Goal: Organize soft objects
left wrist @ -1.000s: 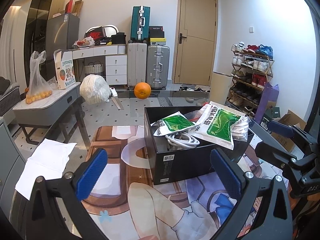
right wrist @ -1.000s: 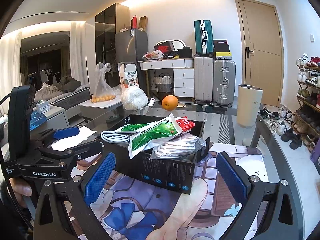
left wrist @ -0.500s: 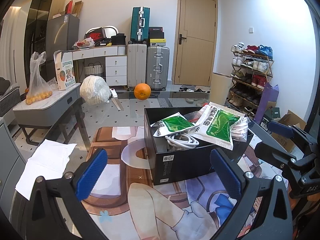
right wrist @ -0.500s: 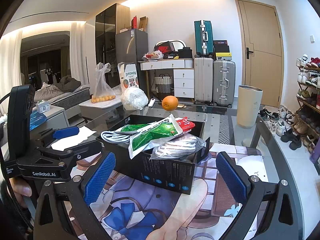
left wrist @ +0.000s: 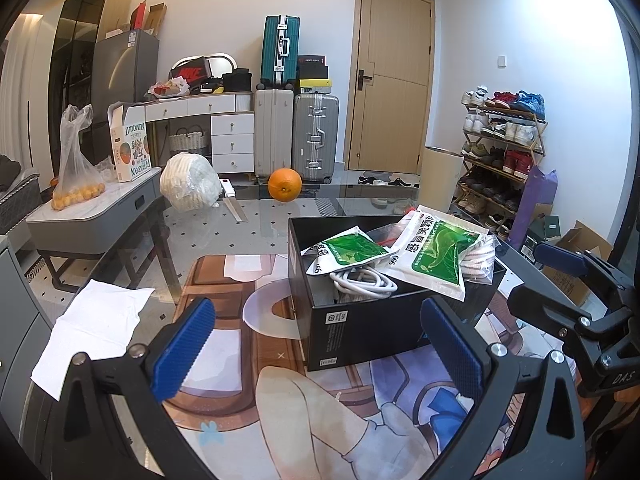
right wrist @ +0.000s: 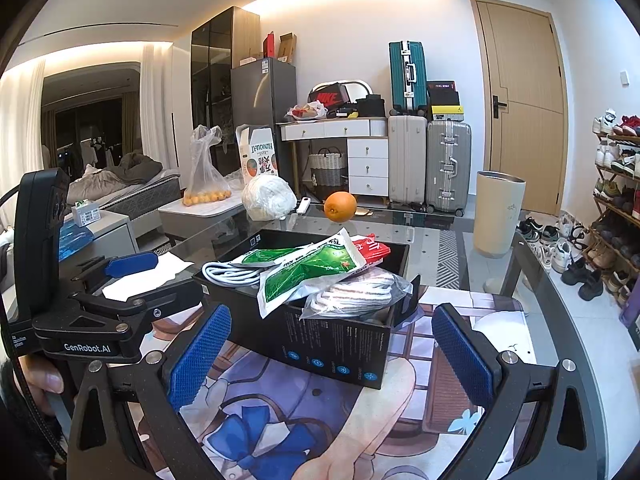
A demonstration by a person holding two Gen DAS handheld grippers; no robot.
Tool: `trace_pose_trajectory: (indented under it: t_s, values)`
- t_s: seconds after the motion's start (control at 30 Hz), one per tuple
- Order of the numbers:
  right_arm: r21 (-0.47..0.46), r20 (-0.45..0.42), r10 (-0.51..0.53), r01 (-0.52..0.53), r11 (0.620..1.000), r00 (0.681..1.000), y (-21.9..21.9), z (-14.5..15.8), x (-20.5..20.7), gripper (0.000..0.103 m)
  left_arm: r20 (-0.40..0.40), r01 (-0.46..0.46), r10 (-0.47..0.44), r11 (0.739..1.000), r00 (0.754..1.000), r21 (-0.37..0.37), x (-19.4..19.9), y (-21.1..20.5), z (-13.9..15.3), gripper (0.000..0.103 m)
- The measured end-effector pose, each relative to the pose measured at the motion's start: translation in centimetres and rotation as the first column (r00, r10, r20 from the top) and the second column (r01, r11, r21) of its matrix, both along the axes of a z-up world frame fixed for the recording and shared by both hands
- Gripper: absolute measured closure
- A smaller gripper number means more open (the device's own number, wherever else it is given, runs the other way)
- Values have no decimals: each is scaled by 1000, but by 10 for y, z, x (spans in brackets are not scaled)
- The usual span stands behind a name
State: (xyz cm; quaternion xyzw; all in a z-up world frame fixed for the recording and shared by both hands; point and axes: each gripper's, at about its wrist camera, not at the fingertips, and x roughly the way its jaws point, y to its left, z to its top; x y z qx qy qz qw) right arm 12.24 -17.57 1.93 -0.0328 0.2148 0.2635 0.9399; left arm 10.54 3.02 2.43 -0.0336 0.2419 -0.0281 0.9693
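A black box [left wrist: 360, 322] [right wrist: 336, 344] stands on a printed mat on the glass table. In it lie two green and white packets [left wrist: 436, 256] [right wrist: 308, 270], a coiled white cable [left wrist: 364, 280] [right wrist: 230, 272], a bagged striped cloth [right wrist: 352, 292] and a red packet [right wrist: 370, 248]. My left gripper [left wrist: 318, 344] is open and empty, in front of the box. My right gripper [right wrist: 330, 354] is open and empty, near the box's other front corner. Each gripper shows at the side of the other's view.
An orange [left wrist: 285, 184] [right wrist: 340, 207], a white bagged bundle [left wrist: 190, 182] [right wrist: 268, 198] and a white stick-like tool [left wrist: 232, 200] lie at the table's far side. White paper [left wrist: 92, 328] lies at the left edge. A side table with a fruit bag [left wrist: 74, 172], suitcases and shoe rack stand beyond.
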Motion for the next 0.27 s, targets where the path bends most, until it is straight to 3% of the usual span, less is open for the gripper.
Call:
trace_pose_trajectory:
  t_s: [0.27]
  values:
    - [0,0,0,0,1000,1000,0,0,0,1,6,-3,3,1000,1000,1,0,-1,3,0]
